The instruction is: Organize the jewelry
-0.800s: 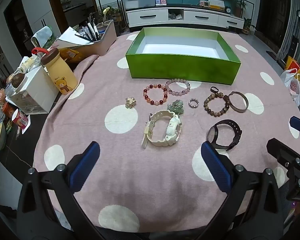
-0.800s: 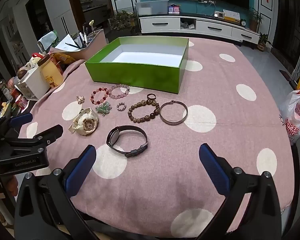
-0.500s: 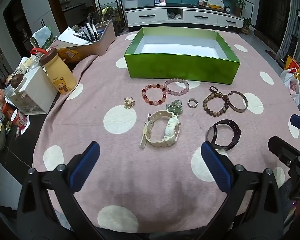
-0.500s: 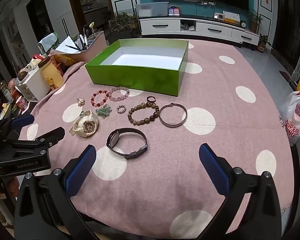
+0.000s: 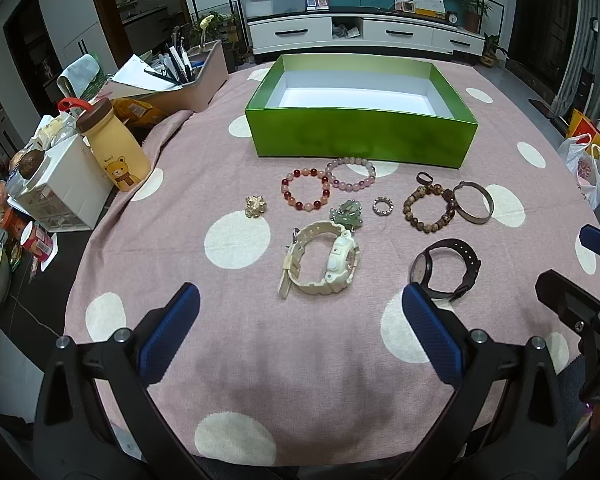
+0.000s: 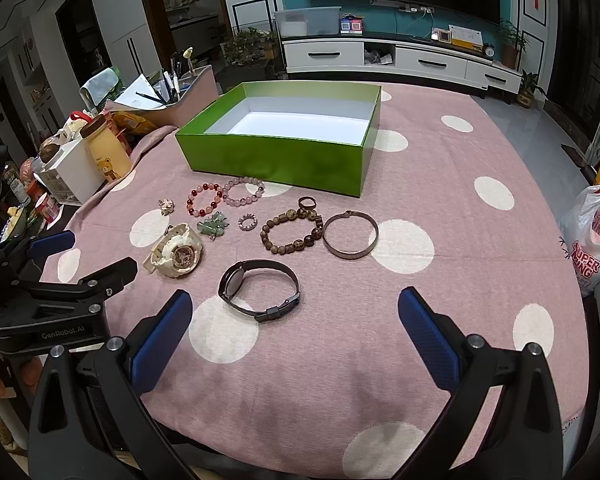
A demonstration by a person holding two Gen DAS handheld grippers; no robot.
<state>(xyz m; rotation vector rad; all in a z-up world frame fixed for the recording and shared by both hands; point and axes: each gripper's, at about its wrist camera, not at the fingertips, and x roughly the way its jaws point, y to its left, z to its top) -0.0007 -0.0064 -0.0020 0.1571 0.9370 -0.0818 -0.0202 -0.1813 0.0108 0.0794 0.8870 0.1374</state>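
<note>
Task had not started: every piece lay loose on the pink dotted tablecloth [image 5: 340,360], none in the green box [image 5: 360,140], which stood empty at the far side.

Left gripper [image 5: 300,328] hovered at the near edge, jaws spread fully wide, nothing between them. Right gripper [image 6: 295,328] likewise: wide open, empty, pitched down at the cloth.

Jewelry sat in a loose band between box and grippers. Cream watch [image 5: 324,258] nearest the left gripper; dark watch [image 6: 259,290] nearest the right, just beyond its left pad. Farther back: red bead bracelet [image 5: 306,190] touching the pink bead bracelet [image 5: 352,174], green jade charm [image 5: 346,216], small sparkly ring [image 5: 382,205], brown wooden bracelet [image 5: 430,208] beside the metal bangle [image 5: 474,202], dark ring [image 5: 424,178], gold charm [image 5: 255,206] far left.

Step, as I judged it: approach, picking a first item. Next move would call for lowering over one watch, probably, and closing across the band, then carrying it to the box. The thin rings would be harder to pinch off cloth.

Views: left wrist showed the cream watch side-on and the right gripper's tips at its right edge. Right wrist showed the watch's dial, the left gripper body at left and a plastic bag [image 6: 592,240] at far right.
</note>
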